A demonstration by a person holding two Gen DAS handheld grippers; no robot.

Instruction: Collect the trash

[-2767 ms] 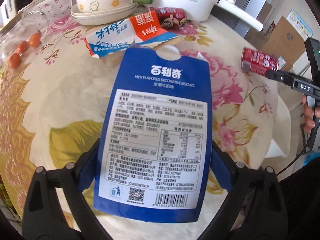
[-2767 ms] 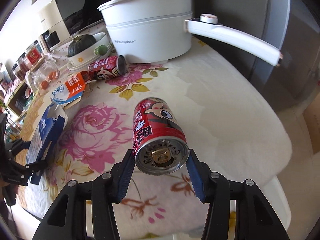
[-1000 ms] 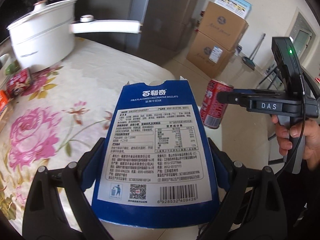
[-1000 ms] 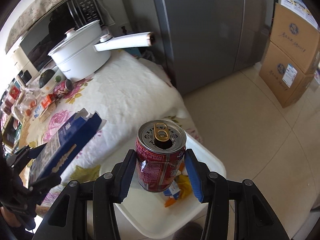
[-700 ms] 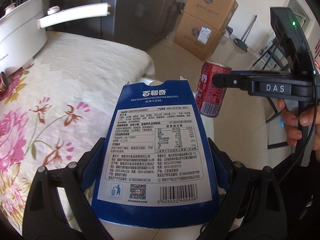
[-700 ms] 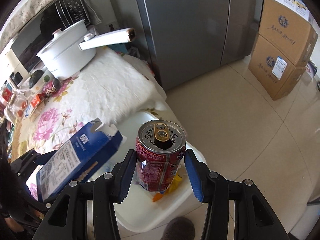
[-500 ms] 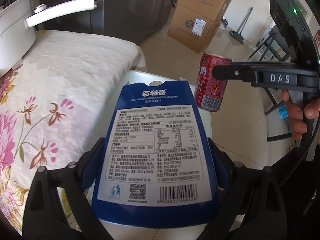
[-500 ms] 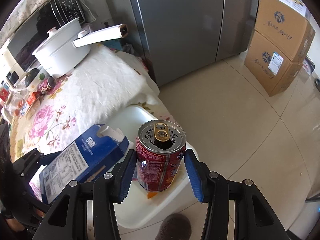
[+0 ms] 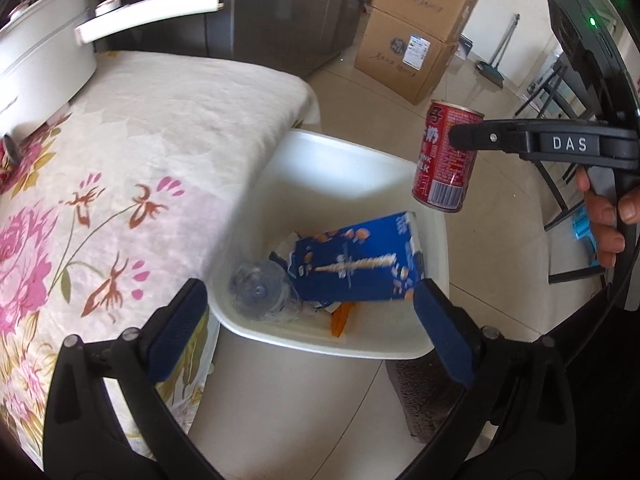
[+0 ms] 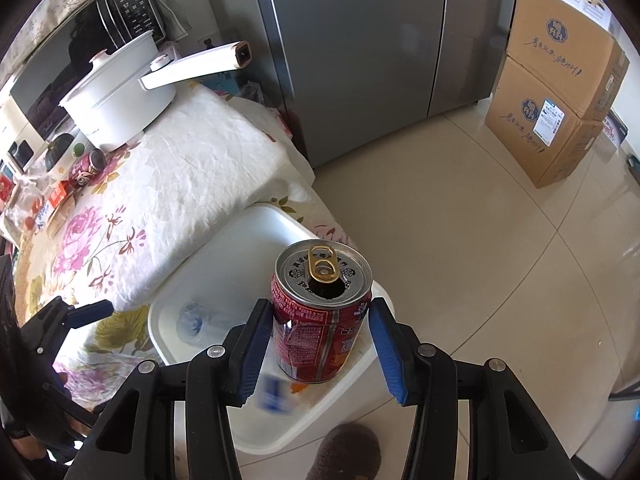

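My left gripper (image 9: 308,312) hangs over the white bin (image 9: 320,344); its jaws are opening and its pads touch nothing. Below it, the blue biscuit box (image 9: 352,268) lies tilted in the bin beside a clear plastic bottle (image 9: 260,292). In the right wrist view the box is only a blue blur (image 10: 276,398). My right gripper (image 10: 320,344) is shut on an upright red drink can (image 10: 320,280) with an open gold tab, above the bin's (image 10: 276,210) far right edge. The left wrist view also shows the can (image 9: 444,160).
The bin stands on the tiled floor against the table with the floral cloth (image 9: 120,160). A white pot with a long handle (image 9: 40,60) and another red can (image 10: 86,168) sit on the table. A grey fridge (image 10: 360,60) and stacked cardboard boxes (image 10: 560,100) stand beyond.
My left gripper has let go of the blue box, which has dropped into the bin, and its jaws have spread wider. The right gripper still holds the can above the bin.
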